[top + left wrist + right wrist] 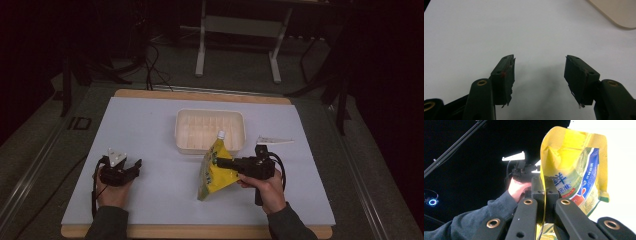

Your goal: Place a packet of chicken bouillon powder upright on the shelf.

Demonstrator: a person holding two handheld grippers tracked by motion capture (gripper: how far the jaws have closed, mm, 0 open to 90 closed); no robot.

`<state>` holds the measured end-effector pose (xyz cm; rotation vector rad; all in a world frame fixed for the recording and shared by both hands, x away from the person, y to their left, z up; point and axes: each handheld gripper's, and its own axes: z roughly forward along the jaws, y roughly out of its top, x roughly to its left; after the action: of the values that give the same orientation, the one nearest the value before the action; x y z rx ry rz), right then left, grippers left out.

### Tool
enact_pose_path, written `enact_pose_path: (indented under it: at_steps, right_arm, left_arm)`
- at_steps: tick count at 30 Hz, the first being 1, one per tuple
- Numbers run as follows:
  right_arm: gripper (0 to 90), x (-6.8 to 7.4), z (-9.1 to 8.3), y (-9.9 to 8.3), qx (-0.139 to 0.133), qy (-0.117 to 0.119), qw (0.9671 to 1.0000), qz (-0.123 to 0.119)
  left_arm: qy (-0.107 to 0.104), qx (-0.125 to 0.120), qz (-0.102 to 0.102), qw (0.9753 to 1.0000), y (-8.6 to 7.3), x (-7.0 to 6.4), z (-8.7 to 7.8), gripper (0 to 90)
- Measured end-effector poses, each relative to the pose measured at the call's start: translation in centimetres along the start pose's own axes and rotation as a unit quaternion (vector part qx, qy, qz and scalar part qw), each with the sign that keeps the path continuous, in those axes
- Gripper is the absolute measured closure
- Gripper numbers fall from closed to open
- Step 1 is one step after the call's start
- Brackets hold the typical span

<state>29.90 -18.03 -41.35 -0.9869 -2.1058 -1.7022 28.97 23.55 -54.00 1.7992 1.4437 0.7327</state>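
A yellow spouted pouch [212,177] with a white cap hangs tilted above the white mat [150,130], just in front of the cream tray [210,114]. My right gripper [218,162] is shut on its side edge, coming in from the right. In the right gripper view the jaws [544,182] pinch the pouch [574,170] at its left seam, and blue and red print shows on its face. My left gripper [137,165] rests low at the mat's left, open and holding nothing. Its jaws [539,72] stand wide apart over bare mat.
The tray looks empty inside, and its corner [621,12] shows at the top right of the left gripper view. The mat lies on a wooden board [200,95]. A metal stand [240,30] and cables are on the dark floor behind the table.
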Motion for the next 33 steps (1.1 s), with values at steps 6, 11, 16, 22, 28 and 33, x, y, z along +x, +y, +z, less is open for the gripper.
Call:
enact_pose_path:
  at_steps: [6,11,16,22,28,33]
  right_arm:
    - [90.0,0.1,0.3,0.5,0.002,-0.002,1.0,-0.005]
    - [90.0,0.1,0.4,1.0,0.002,-0.002,1.0,-0.009]
    - [90.0,0.1,0.7,1.4,0.003,-0.002,0.9999,-0.013]
    - [90.0,0.2,1.0,1.8,0.006,-0.004,0.9998,-0.019]
    - [90.0,0.2,1.3,2.1,0.007,-0.002,0.9997,-0.023]
    - [90.0,0.3,1.6,2.4,0.009,-0.002,0.9996,-0.027]
  left_arm:
    - [0.0,0.0,-0.001,1.0,0.0,0.0,0.0,41.2]
    - [-0.001,0.0,-0.001,1.0,0.0,0.0,0.0,41.2]
    - [0.0,0.001,0.0,1.0,0.0,0.0,0.0,41.2]
    - [0.0,0.001,0.002,1.0,0.0,0.0,0.0,41.2]
    - [0.0,0.002,0.002,1.0,0.0,0.0,0.0,41.2]
    - [0.0,0.002,0.002,1.0,0.0,0.0,0.0,41.2]
